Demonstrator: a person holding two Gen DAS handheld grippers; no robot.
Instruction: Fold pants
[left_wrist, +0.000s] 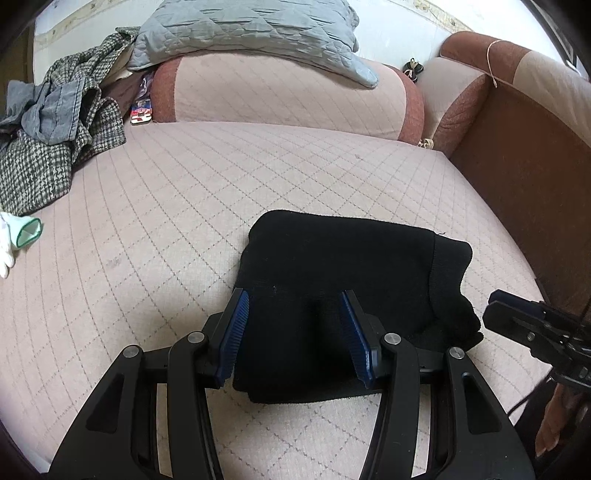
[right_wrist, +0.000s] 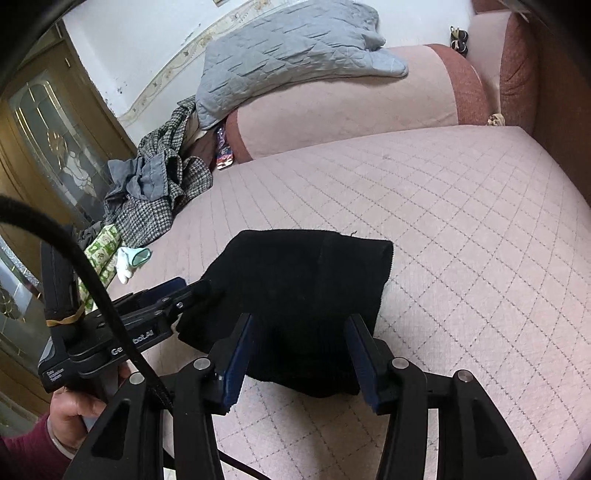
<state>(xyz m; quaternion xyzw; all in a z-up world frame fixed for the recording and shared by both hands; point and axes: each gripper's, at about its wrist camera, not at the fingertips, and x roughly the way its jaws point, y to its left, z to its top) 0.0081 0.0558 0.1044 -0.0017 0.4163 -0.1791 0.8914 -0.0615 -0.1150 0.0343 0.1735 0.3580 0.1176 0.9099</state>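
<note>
black pants (left_wrist: 332, 280) folded into a compact bundle near the sofa seat's (left_wrist: 166, 192) front edge | left gripper (left_wrist: 295, 314) fingers spread over the near fold, holding nothing | right gripper (right_wrist: 301, 332) likewise spread, likely released after last fold

Black pants (left_wrist: 332, 280) — folded into a compact bundle — lying on the quilted cushion.

A pink quilted sofa seat (left_wrist: 155, 206) is seen carrying everything. Black folded pants (left_wrist: 332, 266) are laid flat on it at six o'clock. A houndstooth coat (left_wrist: 33, 173) is heaped at ten o'clock, and a white glove (left_wrist: 18, 236) lies at nine o'clock.
</note>
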